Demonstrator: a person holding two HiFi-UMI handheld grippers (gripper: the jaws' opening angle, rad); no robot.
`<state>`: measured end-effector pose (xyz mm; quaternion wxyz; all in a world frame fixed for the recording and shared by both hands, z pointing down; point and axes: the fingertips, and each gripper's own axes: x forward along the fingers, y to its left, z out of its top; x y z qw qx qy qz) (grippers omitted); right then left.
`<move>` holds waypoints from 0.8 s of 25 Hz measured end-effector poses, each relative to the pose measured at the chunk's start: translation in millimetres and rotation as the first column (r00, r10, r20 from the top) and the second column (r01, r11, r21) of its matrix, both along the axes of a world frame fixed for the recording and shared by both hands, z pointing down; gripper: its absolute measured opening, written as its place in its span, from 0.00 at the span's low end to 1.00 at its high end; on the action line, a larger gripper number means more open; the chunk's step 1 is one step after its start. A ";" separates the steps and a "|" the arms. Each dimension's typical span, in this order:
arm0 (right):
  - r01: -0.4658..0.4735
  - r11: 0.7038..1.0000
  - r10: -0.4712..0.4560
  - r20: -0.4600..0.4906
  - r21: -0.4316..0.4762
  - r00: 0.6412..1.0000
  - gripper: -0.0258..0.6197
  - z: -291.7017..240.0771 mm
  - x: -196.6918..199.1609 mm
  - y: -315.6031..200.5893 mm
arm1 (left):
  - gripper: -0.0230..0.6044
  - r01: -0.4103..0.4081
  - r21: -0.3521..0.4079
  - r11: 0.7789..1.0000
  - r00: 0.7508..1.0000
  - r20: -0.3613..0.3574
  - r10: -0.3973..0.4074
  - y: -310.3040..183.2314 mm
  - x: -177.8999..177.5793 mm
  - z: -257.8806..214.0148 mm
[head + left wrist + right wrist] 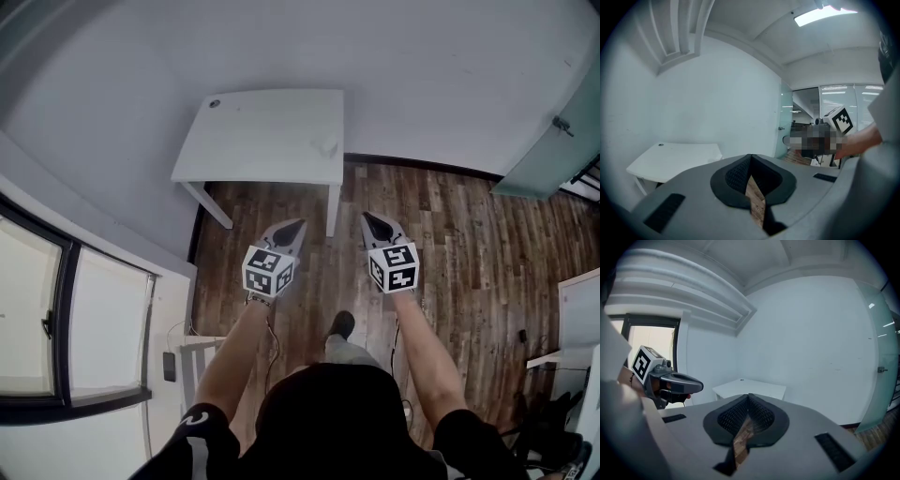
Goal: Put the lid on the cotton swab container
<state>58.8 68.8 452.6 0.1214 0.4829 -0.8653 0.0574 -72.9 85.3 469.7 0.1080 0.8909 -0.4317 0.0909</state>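
Note:
A white table [262, 141] stands against the wall ahead of me. On it are a small clear container [327, 147] near its right front corner and a small dark round thing [214, 103] at its far left corner; both are too small to make out further. My left gripper [296, 226] and right gripper [368, 218] hang side by side over the wooden floor, short of the table and pointing at it. In the left gripper view the left gripper's [750, 157] jaws meet with nothing between them. The right gripper [749, 396] is likewise shut and empty in its own view.
A window [56, 319] fills the left wall and a glass door [553, 150] stands at the right. White furniture [581, 309] sits at the right edge and a low white piece [192, 361] at the lower left. My foot [342, 325] is on the wooden floor [450, 234].

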 end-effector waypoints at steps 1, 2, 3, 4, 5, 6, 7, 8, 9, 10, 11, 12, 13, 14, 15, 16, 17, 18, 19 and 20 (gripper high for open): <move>0.003 1.000 -0.003 0.001 -0.001 1.000 0.06 -0.2 3.2 -7.3 | 0.08 0.002 0.001 1.000 1.000 0.001 -0.002 -7.8 3.5 -1.6; 0.006 1.000 -0.006 0.003 -0.004 1.000 0.06 0.2 6.5 -14.4 | 0.08 0.005 0.001 1.000 1.000 0.002 -0.005 -15.4 6.7 -3.0; 0.010 1.000 -0.010 0.005 -0.008 1.000 0.06 1.0 9.3 -21.2 | 0.08 0.009 0.002 1.000 1.000 0.002 -0.009 -22.6 9.4 -4.1; 0.014 1.000 -0.014 0.006 -0.012 1.000 0.06 2.0 11.5 -27.6 | 0.08 0.013 0.002 1.000 1.000 0.003 -0.013 -29.3 11.4 -4.8; 0.019 1.000 -0.019 0.006 -0.014 1.000 0.06 3.0 13.2 -34.0 | 0.08 0.018 0.001 1.000 1.000 0.002 -0.018 -35.7 12.7 -5.2; 0.024 1.000 -0.024 0.006 -0.015 1.000 0.06 3.8 14.7 -40.7 | 0.08 0.023 0.002 1.000 1.000 0.001 -0.023 -42.1 13.8 -5.5; 0.030 0.999 -0.030 0.007 -0.015 1.000 0.06 4.1 16.2 -47.7 | 0.08 0.029 0.002 1.000 1.000 -0.001 -0.029 -48.5 14.6 -5.6; 0.035 0.999 -0.035 0.010 -0.014 0.999 0.06 4.1 17.8 -54.6 | 0.08 0.036 0.001 0.999 0.999 -0.001 -0.036 -54.5 15.4 -5.6; 0.041 0.999 -0.041 0.015 -0.013 0.999 0.06 4.2 19.3 -61.0 | 0.08 0.043 0.000 0.999 0.999 -0.002 -0.043 -60.0 16.0 -5.2; 0.046 0.999 -0.046 0.020 -0.014 0.999 0.06 4.6 20.8 -66.7 | 0.08 0.051 -0.002 0.999 0.999 -0.002 -0.051 -64.7 16.5 -4.6; 0.050 0.999 -0.050 0.024 -0.015 0.998 0.06 5.6 22.0 -71.7 | 0.08 0.058 -0.004 0.998 0.998 -0.003 -0.058 -68.5 16.8 -3.7; 0.053 0.998 -0.053 0.027 -0.017 0.998 0.06 7.1 22.9 -76.0 | 0.08 0.064 -0.005 0.998 0.998 -0.004 -0.064 -71.6 17.0 -2.7; 0.057 0.998 -0.056 0.030 -0.019 0.998 0.06 8.6 23.3 -80.3 | 0.08 0.069 -0.006 0.998 0.998 -0.005 -0.069 -74.3 16.8 -1.6; 0.060 0.998 -0.059 0.031 -0.021 0.998 0.06 9.9 23.2 -84.9 | 0.08 0.074 -0.007 0.997 0.997 -0.005 -0.074 -77.1 16.2 -0.6; 0.064 0.998 -0.063 0.032 -0.024 0.998 0.06 10.9 22.8 -89.7 | 0.08 0.079 -0.009 0.997 0.997 -0.005 -0.079 -80.2 15.4 0.1; 0.067 0.997 -0.066 0.033 -0.028 0.997 0.06 11.8 22.5 -94.2 | 0.08 0.085 -0.013 0.996 0.996 -0.005 -0.085 -83.0 14.5 0.9; 0.071 0.997 -0.070 0.034 -0.033 0.997 0.06 12.9 22.3 -97.9 | 0.08 0.089 -0.017 0.996 0.996 -0.005 -0.089 -85.4 14.0 1.6; 0.074 0.996 -0.073 0.035 -0.039 0.997 0.06 14.2 22.1 -101.0 | 0.08 0.092 -0.021 0.996 0.996 -0.005 -0.092 -87.4 13.7 2.5; 0.078 0.996 -0.076 0.035 -0.044 0.996 0.06 15.9 21.7 -103.7 | 0.08 0.094 -0.025 0.995 0.996 -0.006 -0.094 -89.5 13.5 3.5; 0.080 0.996 -0.078 0.033 -0.048 0.996 0.06 17.7 21.1 -106.6 | 0.08 0.095 -0.028 0.995 0.995 -0.008 -0.095 -91.9 13.1 4.7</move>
